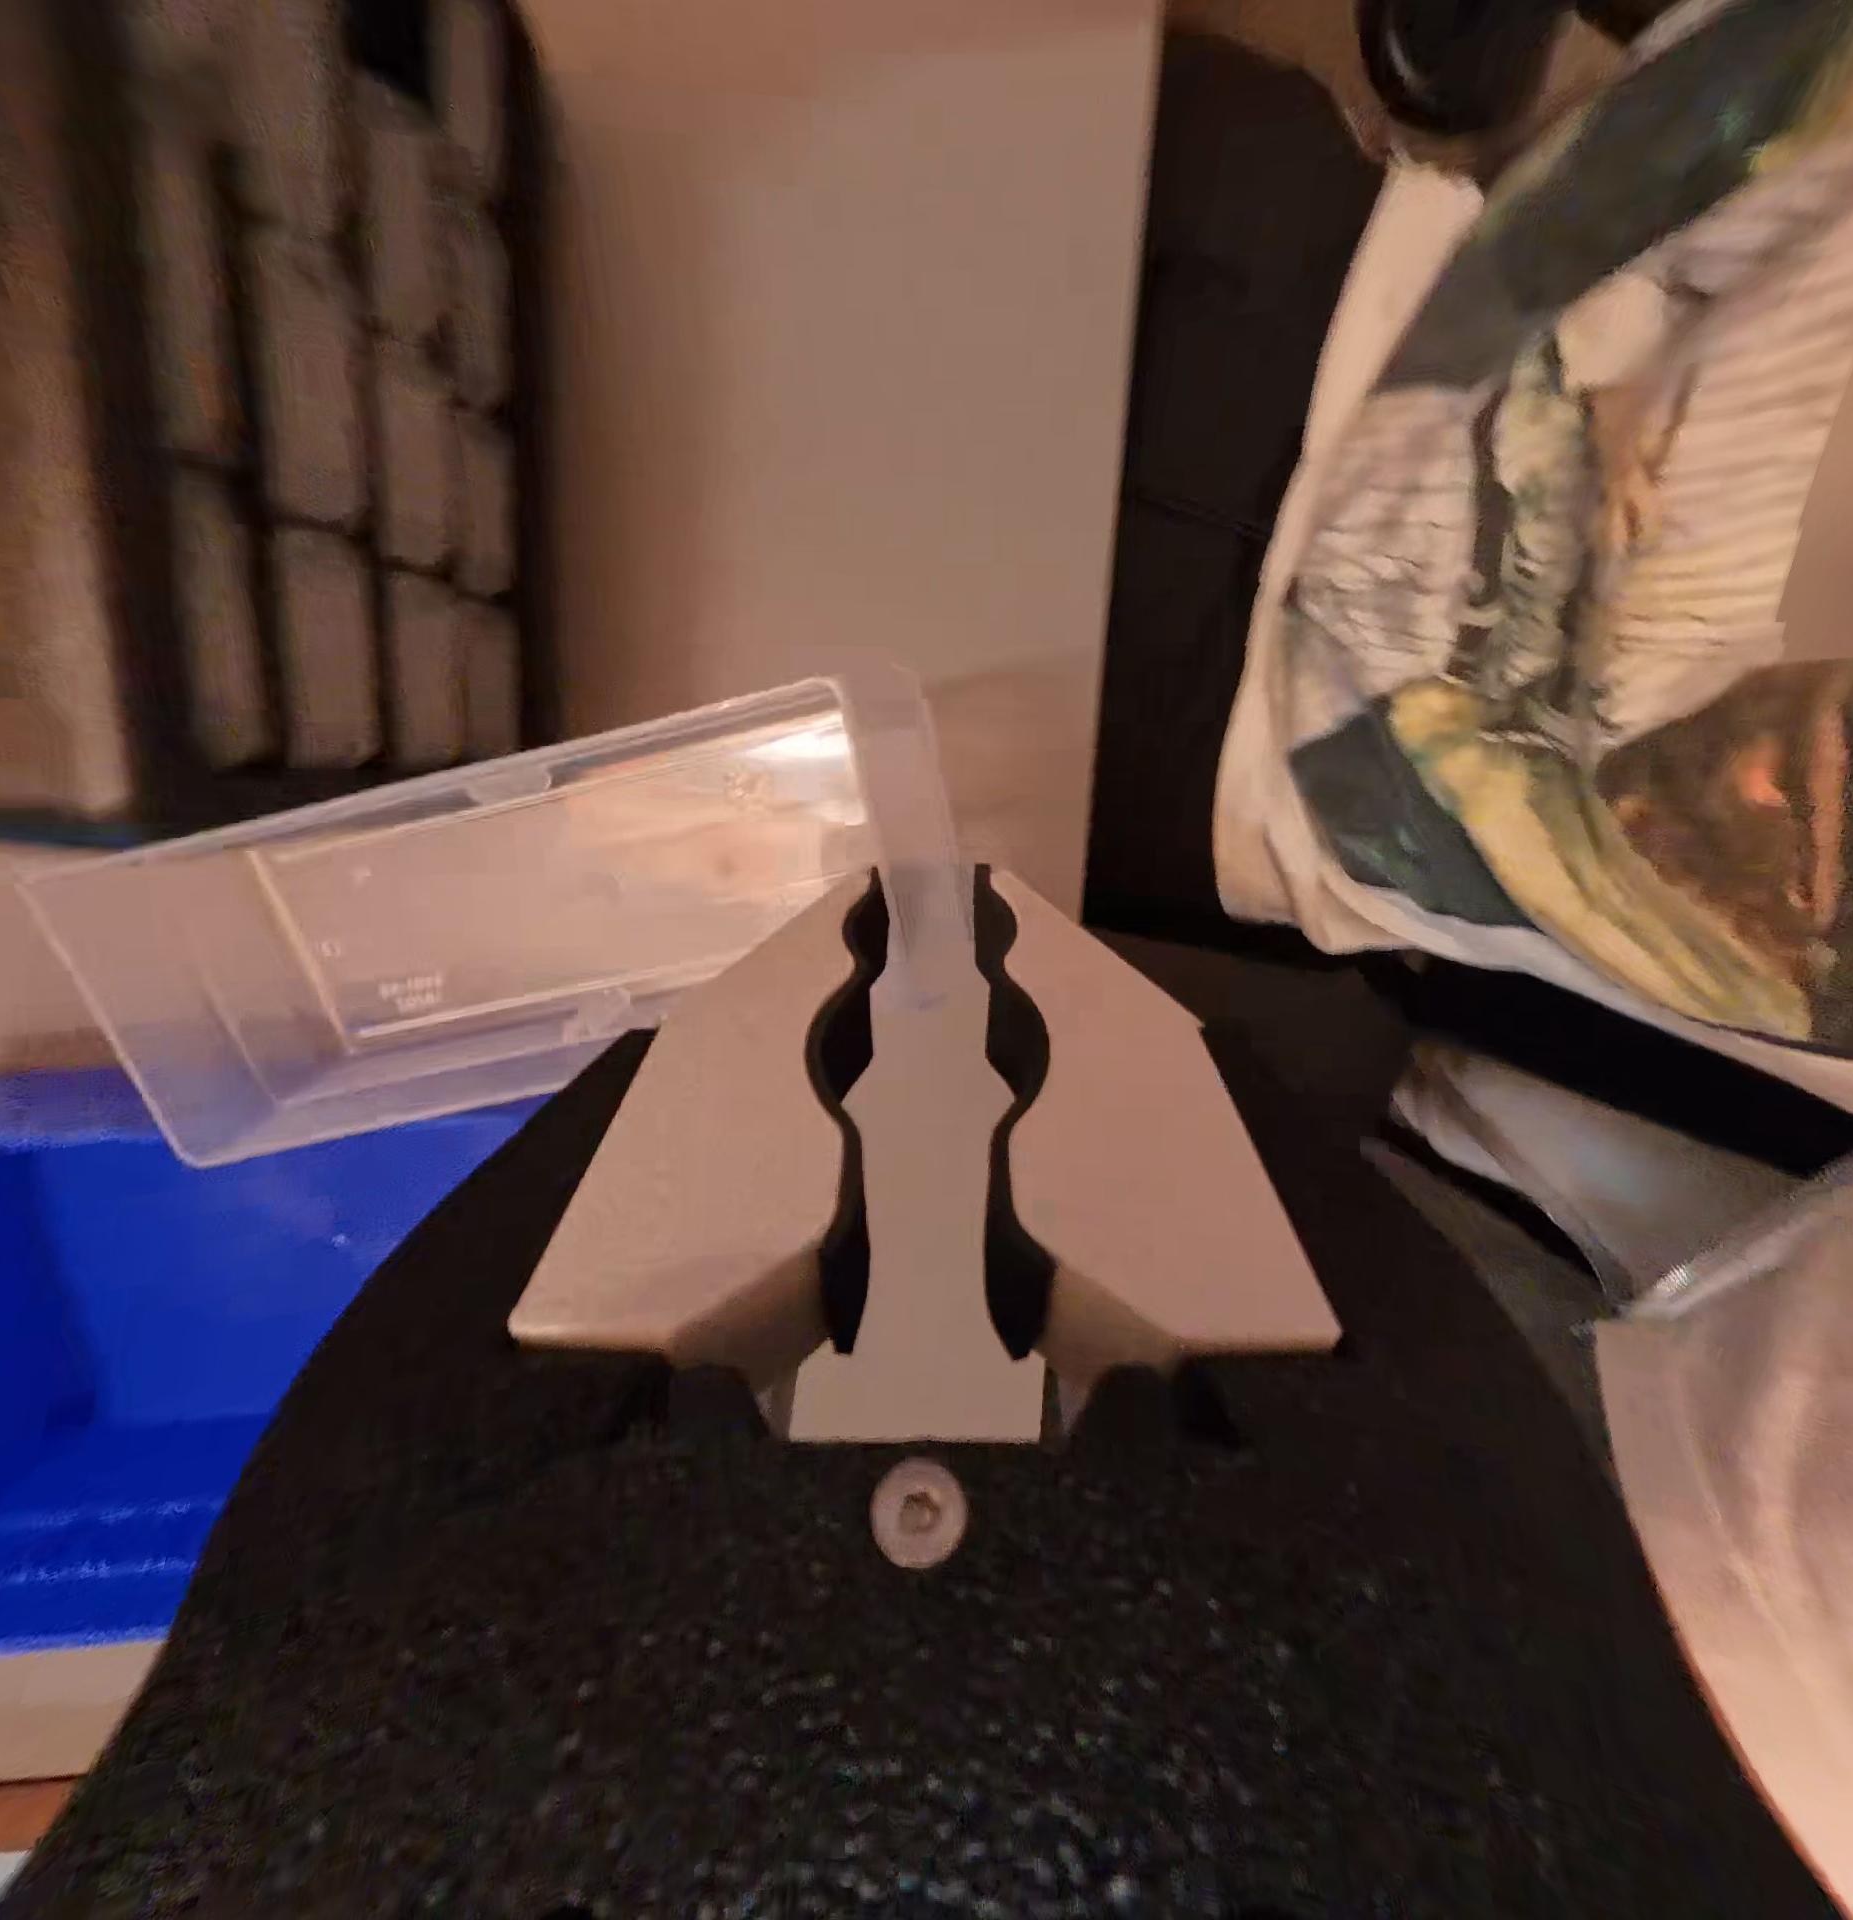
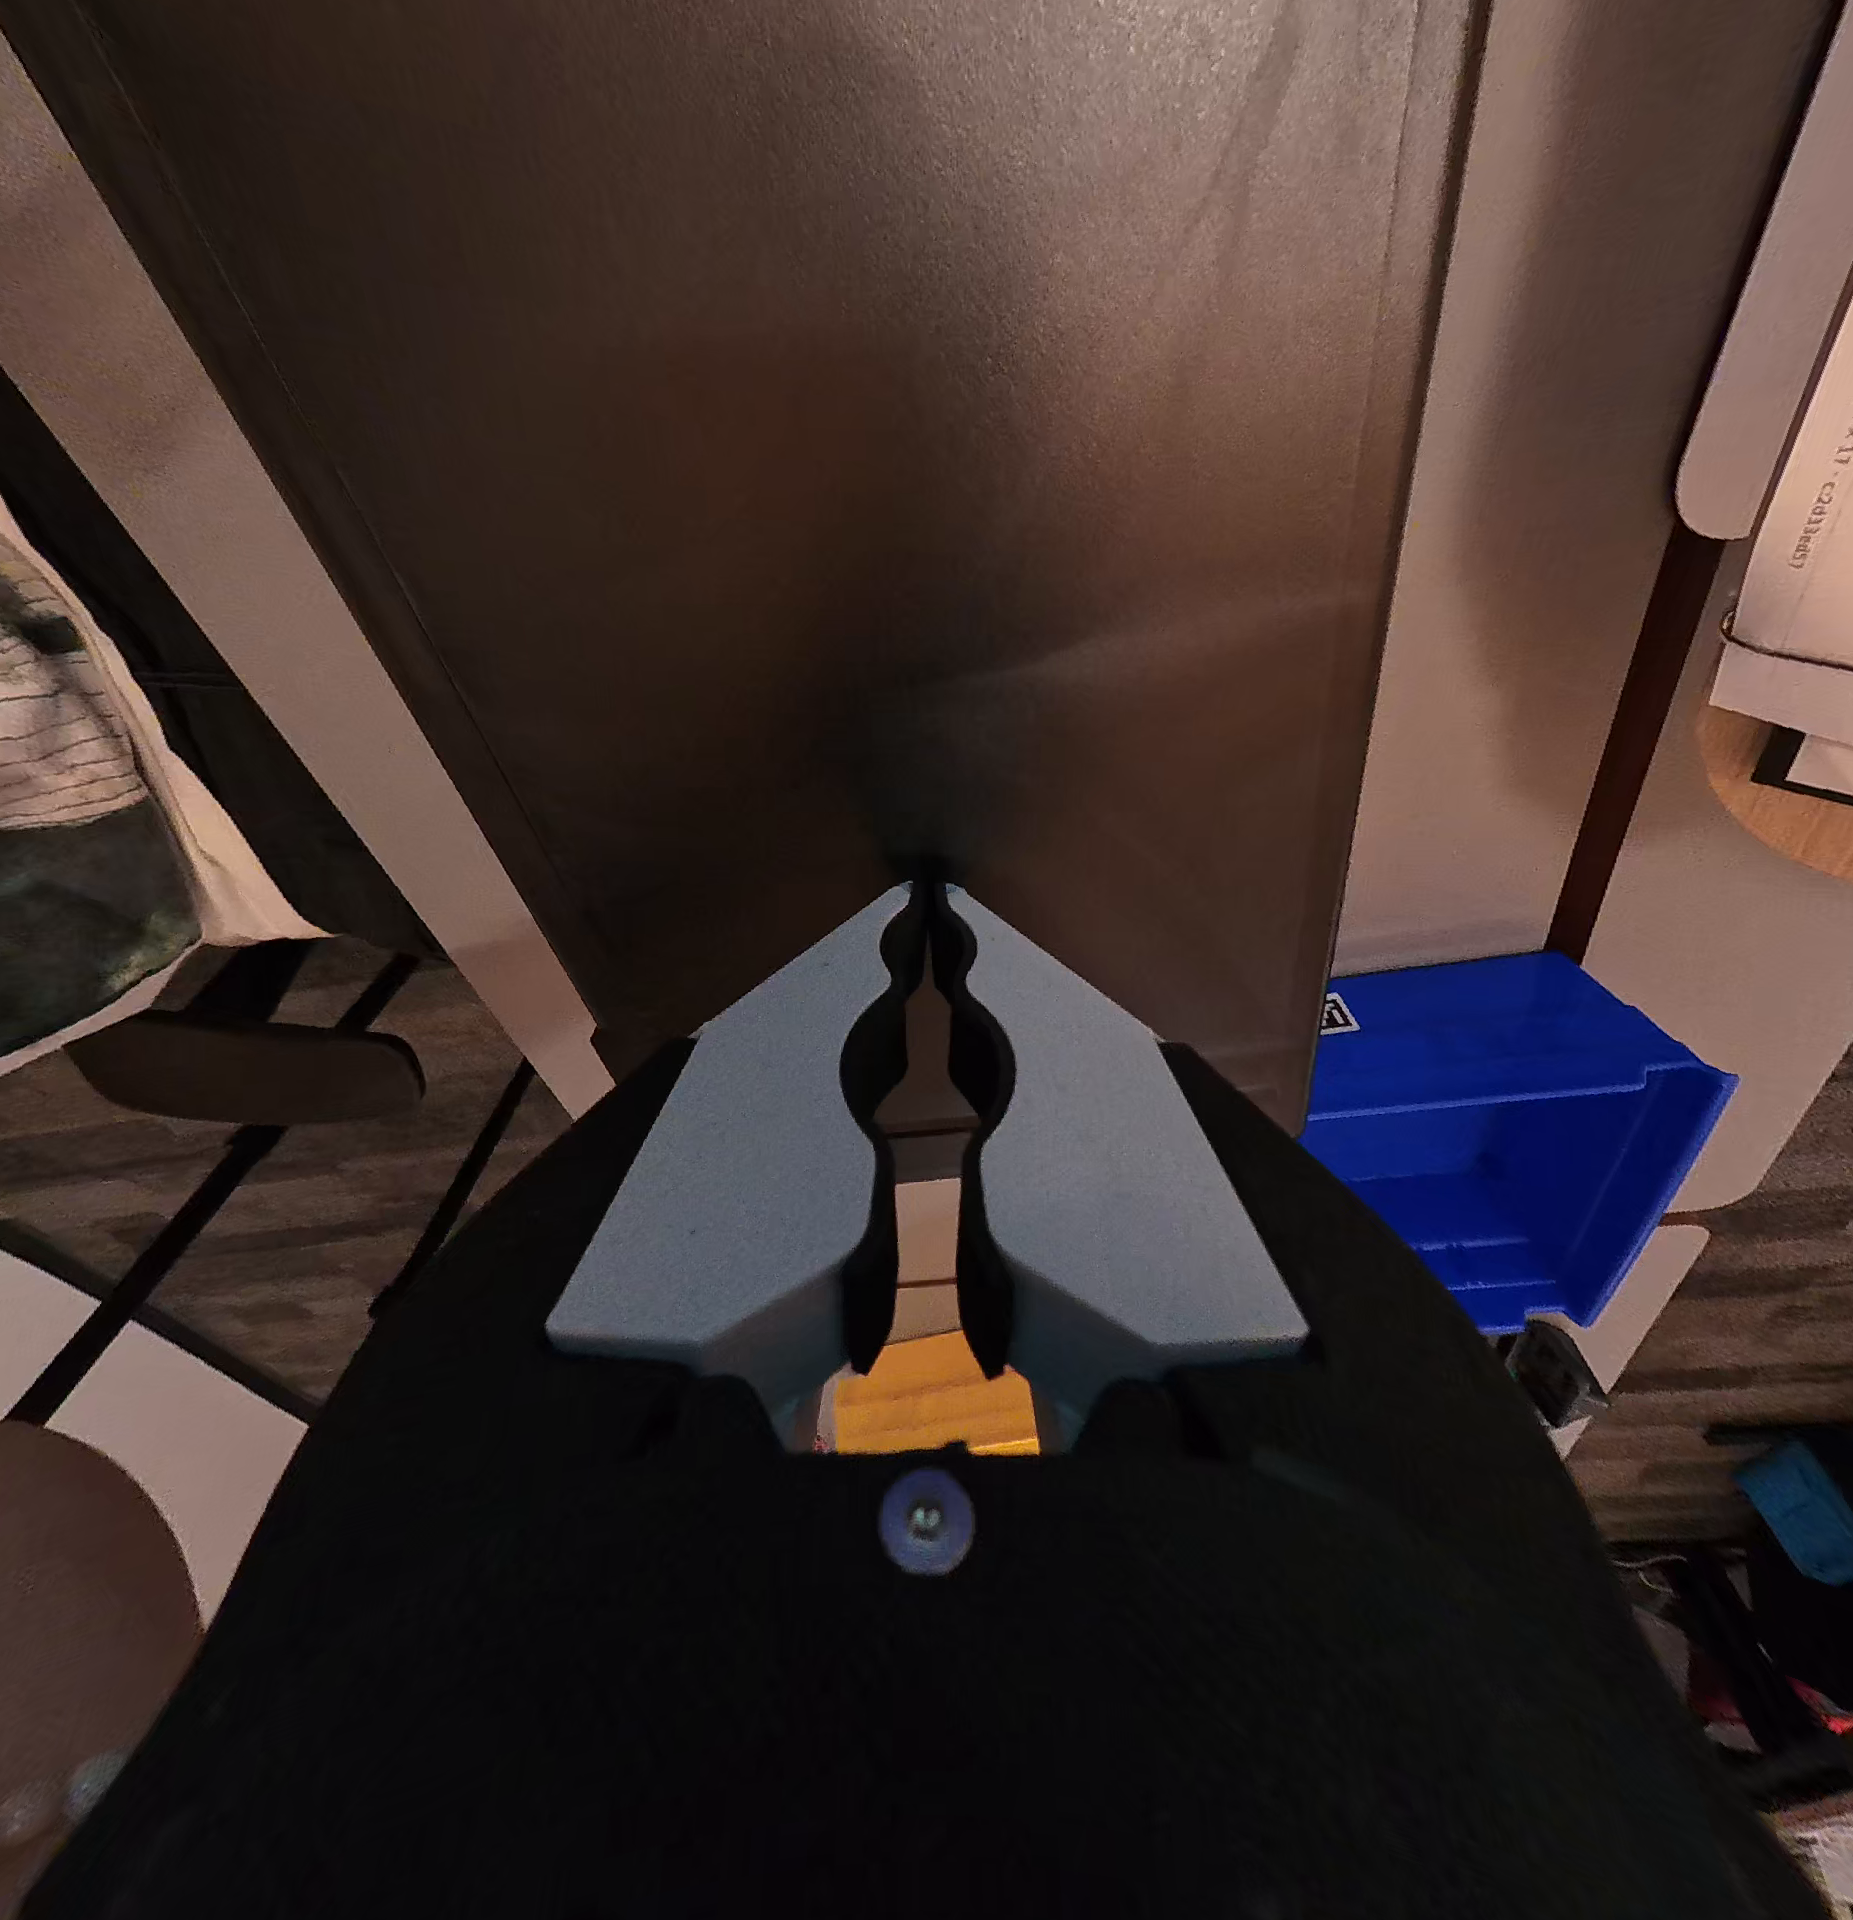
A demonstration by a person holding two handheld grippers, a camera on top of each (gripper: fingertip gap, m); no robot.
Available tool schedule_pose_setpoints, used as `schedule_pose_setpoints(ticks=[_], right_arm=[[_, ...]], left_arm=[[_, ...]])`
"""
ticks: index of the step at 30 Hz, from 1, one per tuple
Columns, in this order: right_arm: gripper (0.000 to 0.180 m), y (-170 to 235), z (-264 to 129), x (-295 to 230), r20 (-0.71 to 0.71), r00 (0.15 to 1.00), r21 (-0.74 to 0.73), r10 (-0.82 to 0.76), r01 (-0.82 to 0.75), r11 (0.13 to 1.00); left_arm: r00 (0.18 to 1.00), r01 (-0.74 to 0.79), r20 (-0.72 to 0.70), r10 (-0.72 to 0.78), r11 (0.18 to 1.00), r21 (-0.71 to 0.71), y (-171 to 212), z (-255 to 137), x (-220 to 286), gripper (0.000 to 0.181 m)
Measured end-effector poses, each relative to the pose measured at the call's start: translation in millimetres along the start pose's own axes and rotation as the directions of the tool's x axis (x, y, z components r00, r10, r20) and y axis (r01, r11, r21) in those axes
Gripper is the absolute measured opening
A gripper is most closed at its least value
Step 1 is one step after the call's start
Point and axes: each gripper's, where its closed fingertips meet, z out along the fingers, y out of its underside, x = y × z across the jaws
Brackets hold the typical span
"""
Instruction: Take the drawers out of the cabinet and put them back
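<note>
My left gripper [image 1: 927, 888] is shut on the front tab of a clear plastic drawer [image 1: 434, 935]. The drawer is out in the air, tilted, and stretches left from my fingertips over a blue bin. The cabinet [image 1: 330, 416], a dark frame with several small drawers, stands blurred at the upper left, apart from the drawer. My right gripper [image 2: 927, 888] is shut and empty. Its tips rest against a large dark smooth panel [image 2: 849, 416]; I cannot tell if this panel is part of the cabinet.
A blue bin [image 1: 122, 1299] sits low on the left, and it also shows in the right wrist view [image 2: 1504, 1122]. A person's patterned shirt [image 1: 1576, 623] fills the right. A white upright panel [image 1: 849, 416] stands ahead. Papers [image 2: 1815, 520] hang at the far right.
</note>
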Motion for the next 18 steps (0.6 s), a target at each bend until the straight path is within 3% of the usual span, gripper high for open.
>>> schedule_pose_setpoints(ticks=[6,12,18], right_arm=[[0.000,-0.1,0.0,0.0,0.007,1.000,0.016,0.011,-0.011,1.000],[0.000,0.0,0.2,0.0,0.010,1.000,-0.007,0.004,-0.004,1.000],[0.000,0.1,0.1,-0.1,-0.002,1.000,-0.023,0.000,0.000,1.000]], left_arm=[[0.989,-0.151,-0.040,0.145,0.964,-0.219,-7.3,32.7,29.9,0.011],[0.950,-0.261,-0.226,0.215,0.945,-0.197,-35.7,80.1,59.3,0.011],[0.903,-0.335,-0.327,0.278,0.933,-0.133,-81.2,123.1,61.8,0.011]])
